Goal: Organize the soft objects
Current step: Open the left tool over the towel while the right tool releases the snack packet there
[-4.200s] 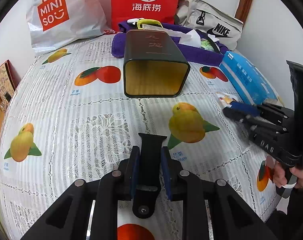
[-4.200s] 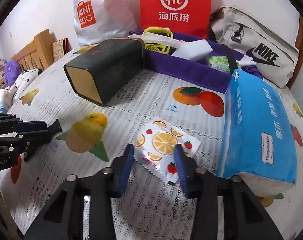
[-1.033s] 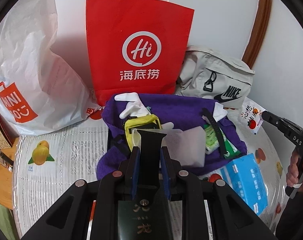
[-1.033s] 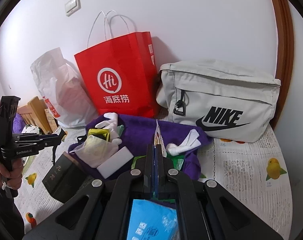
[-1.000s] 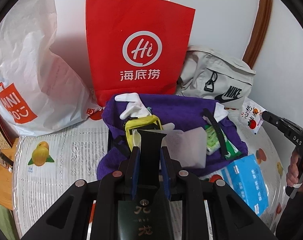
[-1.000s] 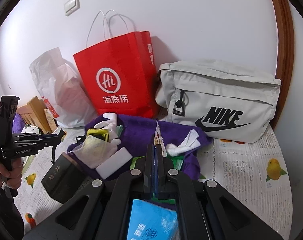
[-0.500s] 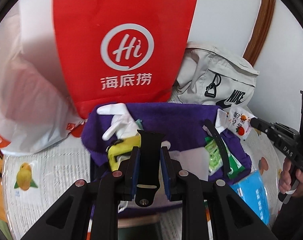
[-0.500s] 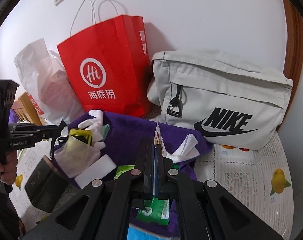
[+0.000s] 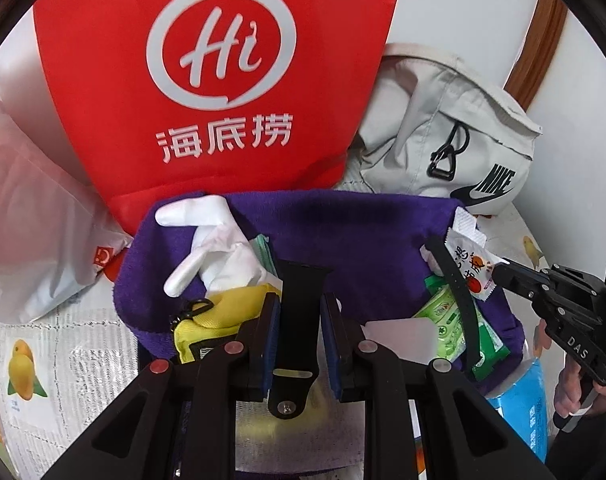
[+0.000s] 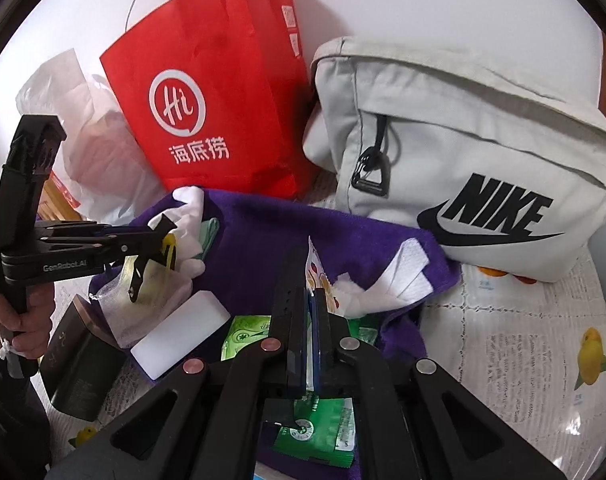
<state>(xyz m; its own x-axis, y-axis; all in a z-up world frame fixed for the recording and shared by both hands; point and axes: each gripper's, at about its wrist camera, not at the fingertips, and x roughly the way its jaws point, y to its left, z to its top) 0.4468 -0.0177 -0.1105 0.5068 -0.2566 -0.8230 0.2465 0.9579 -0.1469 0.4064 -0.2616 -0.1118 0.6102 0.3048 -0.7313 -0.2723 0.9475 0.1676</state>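
Note:
A purple towel (image 9: 363, 232) lies on the table in front of the bags, with a white glove (image 9: 215, 240), a yellow pouch (image 9: 219, 316), a green wipes pack (image 10: 247, 332) and a white block (image 10: 179, 332) on it. My left gripper (image 9: 301, 300) hovers over the towel's near edge, shut on a black watch strap (image 9: 299, 320) that stands up between its pads. From the right, my right gripper (image 10: 311, 292) reaches over the towel, shut on a flat fruit-printed sachet (image 10: 311, 268). That sachet (image 9: 469, 258) shows at the right gripper's tip in the left wrist view.
A red paper bag (image 9: 207, 80) and a grey Nike bag (image 10: 483, 160) stand right behind the towel. A white plastic bag (image 9: 27, 216) is at the left. A dark tin (image 10: 79, 368) lies left of the towel and a blue tissue pack (image 9: 519, 400) at its right.
Both grippers have come forward and down over the purple towel, so the red bag and Nike bag look larger. The strap and the sachet stay gripped.

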